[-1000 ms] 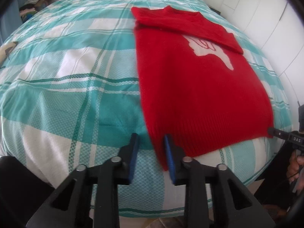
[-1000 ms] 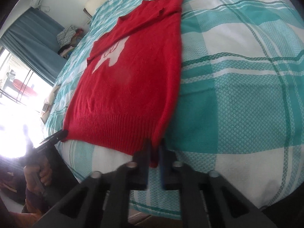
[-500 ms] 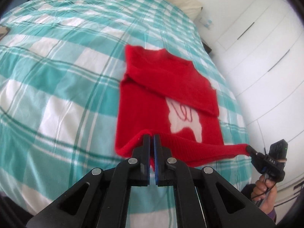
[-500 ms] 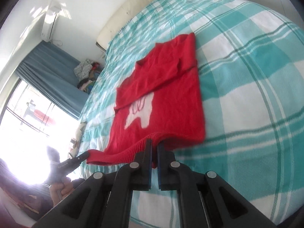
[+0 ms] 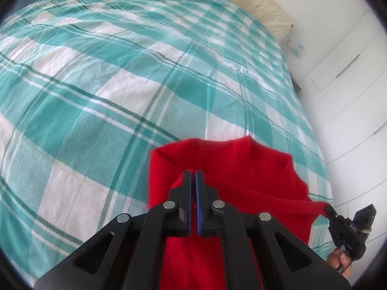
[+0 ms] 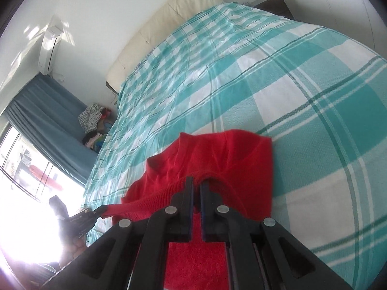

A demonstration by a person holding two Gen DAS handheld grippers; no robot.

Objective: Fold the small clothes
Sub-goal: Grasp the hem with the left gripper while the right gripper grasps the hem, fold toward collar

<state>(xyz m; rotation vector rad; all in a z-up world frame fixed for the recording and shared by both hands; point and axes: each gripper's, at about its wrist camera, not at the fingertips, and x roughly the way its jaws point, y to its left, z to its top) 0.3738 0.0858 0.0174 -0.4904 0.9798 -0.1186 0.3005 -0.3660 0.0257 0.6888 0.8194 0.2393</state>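
Since the earlier frame, both grippers had carried the ribbed hem up and over toward the collar end, so the white motif no longer showed. Left gripper (image 5: pixel 193 172): jaws pressed nearly together, pinching one corner of the hem of the red sweater (image 5: pixel 232 164). Right gripper (image 6: pixel 196 180): jaws likewise almost closed, clamped on the opposite hem corner. Hem: stretched taut between the two grippers, held above the sweater's upper part. Sweater: lying on the teal-and-white checked bedspread (image 5: pixel 101 101), near the foot of the bed, collar end pointing toward the cream headboard (image 6: pixel 169 17). Beyond: white wardrobe doors (image 5: pixel 350 55), blue curtain (image 6: pixel 50 120), clothes pile (image 6: pixel 93 123), wall air conditioner (image 6: pixel 49 48).
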